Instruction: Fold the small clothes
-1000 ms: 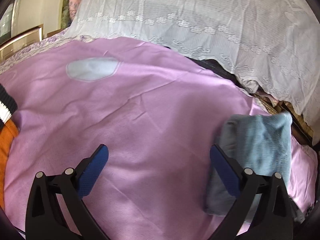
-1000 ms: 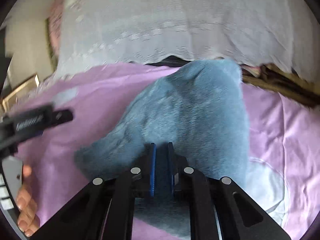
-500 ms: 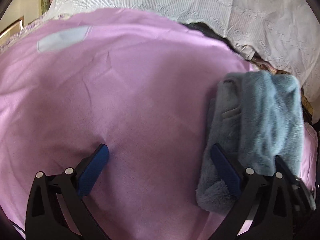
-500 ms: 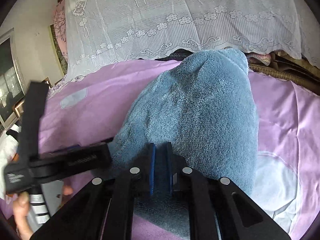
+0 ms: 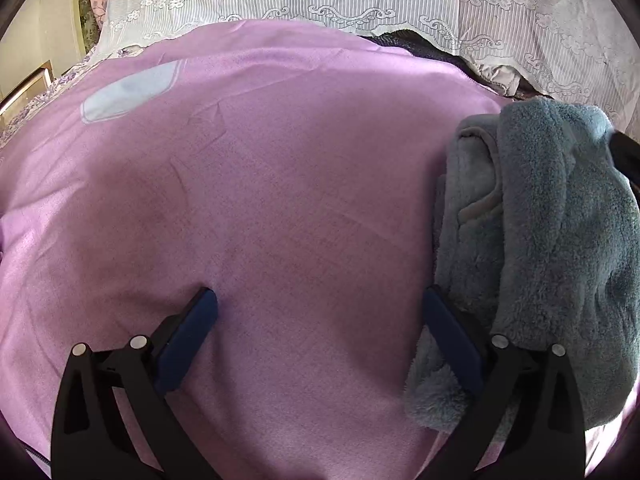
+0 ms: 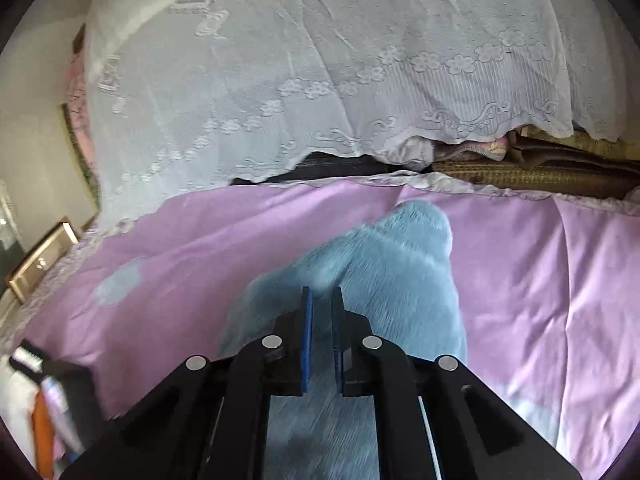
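on pink sheet (image 5: pixel 280 200), blue fleece garment (image 6: pixel 392 272), right claw (image 6: pixel 322 300) clamped

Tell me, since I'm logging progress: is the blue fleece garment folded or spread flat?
Folded: the blue fleece garment lies doubled over itself in layers on the purple sheet.

Fluffy blue-grey fleece garment (image 5: pixel 560 248) is lying bunched and partly folded on the purple sheet, to the right of the left gripper (image 5: pixel 320 320), its lower edge touching the right finger of that gripper and spilling past it. A smoother inner lining with a seam is showing on its left side. In the right wrist view the same garment (image 6: pixel 392 272) is hanging between the pads of the right gripper (image 6: pixel 322 312) and stretching forward beyond them, blurred.
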The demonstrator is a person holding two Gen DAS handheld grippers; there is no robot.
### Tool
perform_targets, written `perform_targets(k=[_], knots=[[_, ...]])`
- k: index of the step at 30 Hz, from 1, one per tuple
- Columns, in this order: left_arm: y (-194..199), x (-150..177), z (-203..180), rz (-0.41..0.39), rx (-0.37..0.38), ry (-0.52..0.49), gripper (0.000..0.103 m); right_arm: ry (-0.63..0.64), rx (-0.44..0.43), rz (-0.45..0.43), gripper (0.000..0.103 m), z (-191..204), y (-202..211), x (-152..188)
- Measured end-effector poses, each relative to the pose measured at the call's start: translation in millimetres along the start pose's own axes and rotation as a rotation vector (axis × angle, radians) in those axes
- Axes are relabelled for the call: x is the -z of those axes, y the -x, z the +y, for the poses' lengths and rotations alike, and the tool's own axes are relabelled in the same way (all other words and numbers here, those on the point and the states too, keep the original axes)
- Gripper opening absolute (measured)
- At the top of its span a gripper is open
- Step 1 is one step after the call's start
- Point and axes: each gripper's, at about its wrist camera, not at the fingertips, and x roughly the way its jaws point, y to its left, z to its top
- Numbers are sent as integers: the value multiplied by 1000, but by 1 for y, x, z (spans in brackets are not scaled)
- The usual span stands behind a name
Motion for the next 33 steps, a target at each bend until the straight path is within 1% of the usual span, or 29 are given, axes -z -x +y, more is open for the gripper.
perform_targets(k=[1, 3, 4, 5, 7, 10, 11, 12, 14, 15, 17, 19, 21, 24, 26, 29, 31, 33], knots=[[-1, -1, 0, 0, 0, 0, 99, -6, 26, 45, 7, -4, -17, -3], [-2, -1, -1, 2, 0, 2, 99, -61, 30, 161, 6, -19, -54, 1], [-3, -1, -2, 2, 0, 0, 99, -77, 33, 196, 5, -26, -68, 8], [-3, -1, -3, 1, -2, -4, 99, -81, 28, 187, 4, -30, -73, 13], [-3, 0, -2, 1, -2, -4, 99, -86, 11, 170, 5, -32, -69, 14], [-3, 0, -1, 1, 1, 0, 99, -64, 27, 138, 6, -26, -60, 16], [-3, 0, 0, 2, 2, 3, 99, -39, 38, 108, 9, -19, -52, 13], [-3, 0, 0, 3, 2, 5, 99, 2, 33, 77, 10, -8, -42, 11], [-3, 0, -1, 2, 1, 4, 99, 89, -3, 50, 10, 15, -31, 7], [-3, 0, -1, 2, 1, 5, 99, 125, -6, 61, 10, 26, -32, 6], [-3, 0, -1, 2, 1, 5, 99, 185, 0, 133, 10, 46, -48, 9], [-3, 0, 0, 2, -1, 7, 99, 207, 32, 191, 9, 53, -71, 19], [-4, 0, 0, 2, -3, 7, 99, 199, 43, 202, 8, 51, -83, 29], [-4, -1, 1, 2, 1, 7, 99, 190, 37, 190, 8, 49, -79, 26], [-4, 0, 1, 1, 4, 5, 99, 171, -7, 137, 8, 43, -62, 22], [-4, -1, 1, 2, 7, 7, 99, 87, -72, 50, 9, 18, -22, 21], [-4, -1, 1, 1, 6, 8, 99, 52, -75, 16, 10, 1, -3, 27], [-4, 0, 1, 1, 6, 7, 99, 31, -55, 1, 11, -17, 12, 38]])
